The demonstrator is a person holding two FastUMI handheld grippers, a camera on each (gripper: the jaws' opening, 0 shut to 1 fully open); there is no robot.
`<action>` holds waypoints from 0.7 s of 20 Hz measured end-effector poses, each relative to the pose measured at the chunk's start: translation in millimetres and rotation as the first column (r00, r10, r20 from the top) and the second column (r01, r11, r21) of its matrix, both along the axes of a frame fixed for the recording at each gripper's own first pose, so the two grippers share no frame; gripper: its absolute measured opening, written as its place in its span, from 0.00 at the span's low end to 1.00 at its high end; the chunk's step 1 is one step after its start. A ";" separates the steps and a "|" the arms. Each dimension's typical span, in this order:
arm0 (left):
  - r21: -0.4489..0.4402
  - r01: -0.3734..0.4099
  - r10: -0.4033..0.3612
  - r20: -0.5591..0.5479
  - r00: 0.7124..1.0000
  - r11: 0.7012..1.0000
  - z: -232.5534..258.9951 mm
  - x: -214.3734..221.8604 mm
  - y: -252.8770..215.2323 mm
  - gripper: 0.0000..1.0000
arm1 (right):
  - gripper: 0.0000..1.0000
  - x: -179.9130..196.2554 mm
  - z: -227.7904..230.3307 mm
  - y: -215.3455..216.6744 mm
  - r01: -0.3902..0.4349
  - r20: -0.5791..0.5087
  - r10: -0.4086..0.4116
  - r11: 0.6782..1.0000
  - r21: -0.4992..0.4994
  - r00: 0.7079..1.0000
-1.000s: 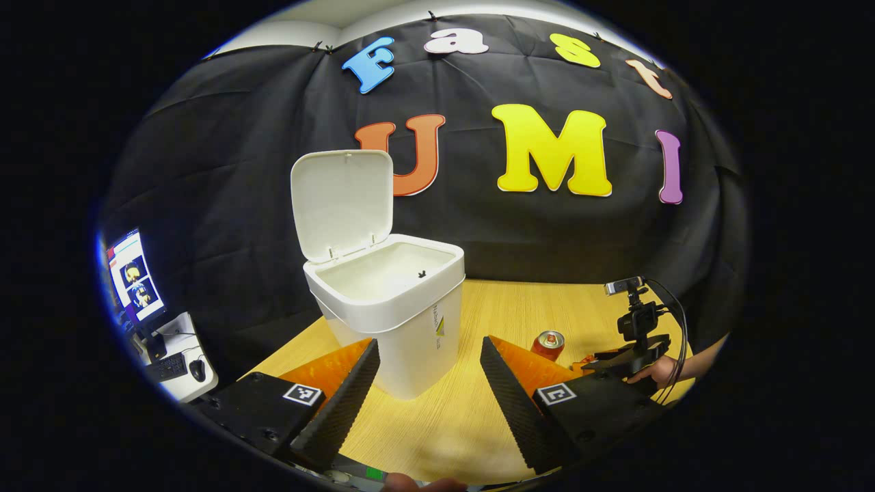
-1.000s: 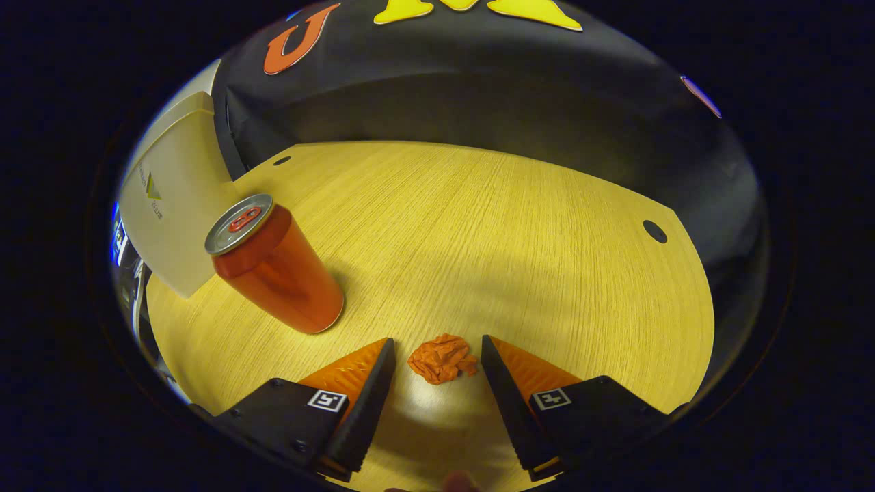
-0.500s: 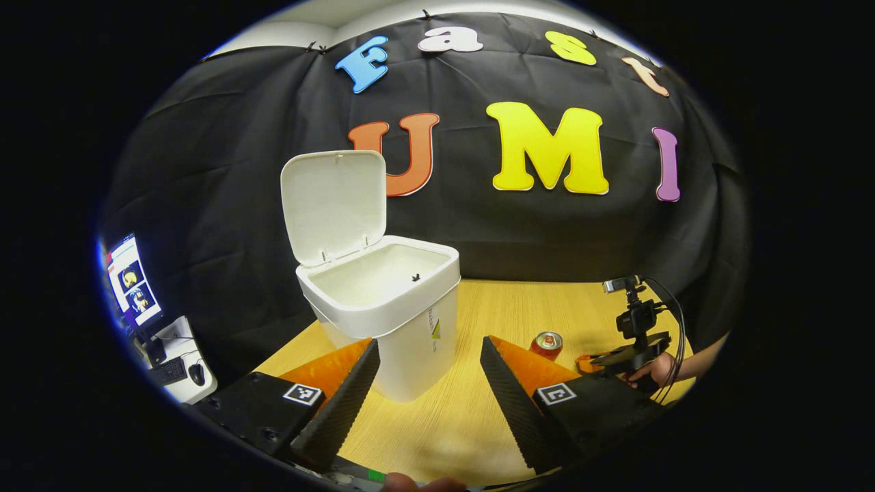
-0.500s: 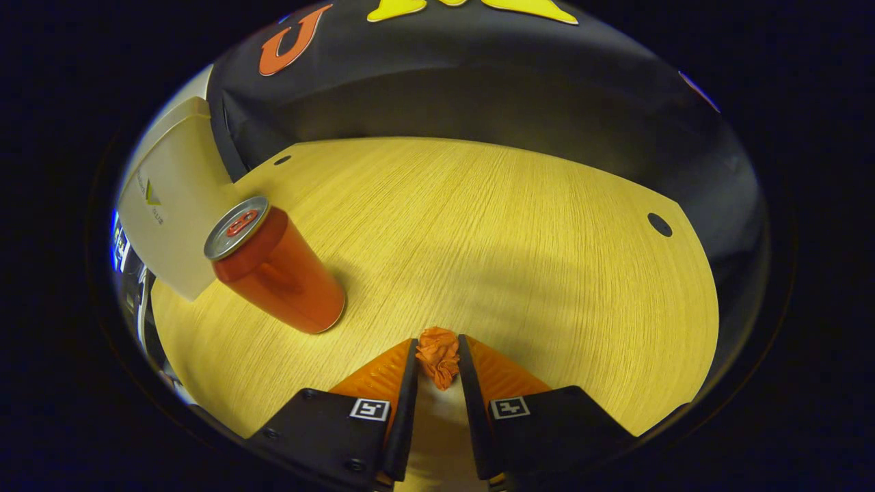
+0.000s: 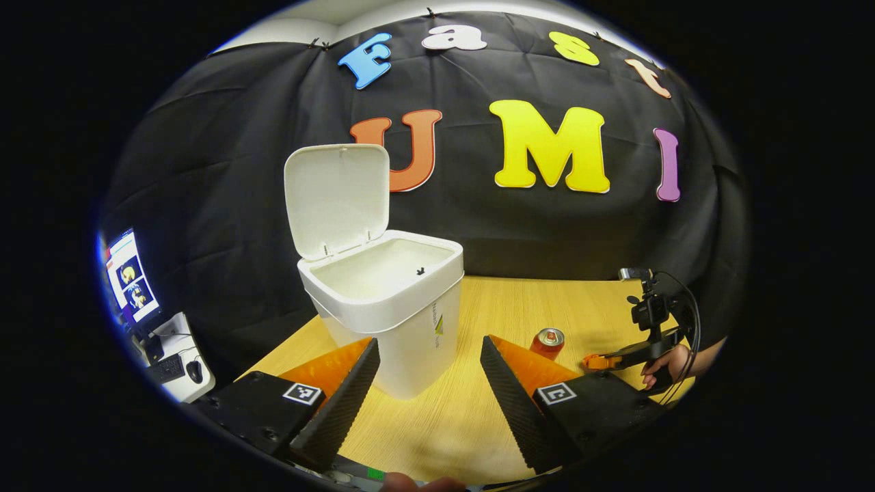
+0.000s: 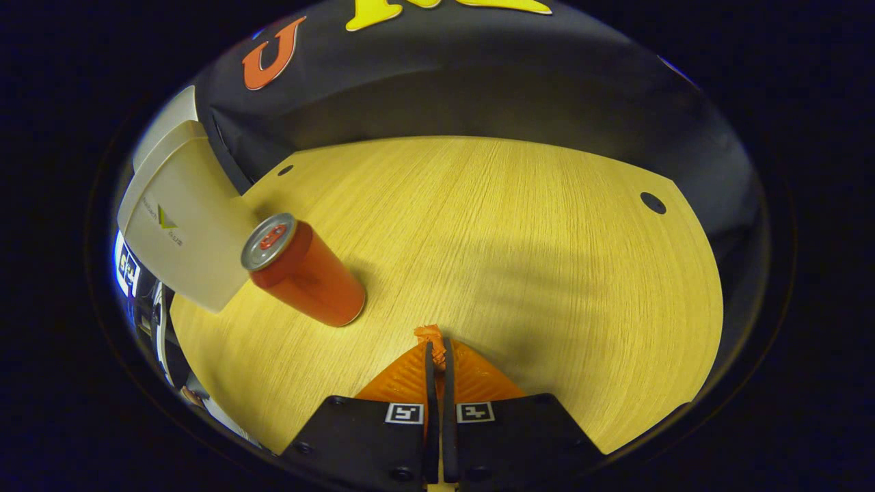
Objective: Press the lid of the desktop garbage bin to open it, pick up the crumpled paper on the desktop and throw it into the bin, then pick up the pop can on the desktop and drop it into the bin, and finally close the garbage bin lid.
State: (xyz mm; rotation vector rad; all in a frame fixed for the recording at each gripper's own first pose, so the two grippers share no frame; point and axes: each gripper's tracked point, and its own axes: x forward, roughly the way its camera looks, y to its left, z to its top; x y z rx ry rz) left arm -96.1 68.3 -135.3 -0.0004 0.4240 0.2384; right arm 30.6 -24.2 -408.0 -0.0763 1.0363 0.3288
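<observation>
The white bin (image 5: 400,304) stands on the wooden table with its lid (image 5: 338,198) swung up and its inside showing. My left gripper (image 5: 427,359) is open in front of the bin, nothing between its fingers. In the right gripper view my right gripper (image 6: 437,345) is shut on the crumpled orange paper (image 6: 431,336), squeezed thin, a little above the table. The red pop can (image 6: 304,271) stands upright to its left, next to the bin's side (image 6: 181,225). From the left gripper view the can (image 5: 547,343) and the right gripper (image 5: 601,359), held by a hand (image 5: 666,362), sit at the right.
The wooden table (image 6: 519,232) stretches ahead of the right gripper, with small round holes (image 6: 653,203) near its far edge. A monitor (image 5: 130,283), keyboard and mouse sit on a side desk at the far left. Black cloth backs the table.
My right gripper closed on the crumpled paper, squeezing it flat, and lifted slightly. The left gripper barely moved and stayed open.
</observation>
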 end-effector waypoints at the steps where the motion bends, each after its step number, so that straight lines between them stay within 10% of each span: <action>1: -0.004 0.009 -0.009 0.005 1.000 1.000 0.3 1.2 -2.4 0.98 | 0.03 -3.0 13.6 2.4 -0.001 0.016 0.001 1.000 0.012 1.000; 14: -0.029 0.063 -0.063 0.028 0.998 0.998 -8.7 -2.7 0.4 0.98 | 0.03 0.3 239.2 110.0 -0.181 0.338 0.103 0.962 0.206 0.936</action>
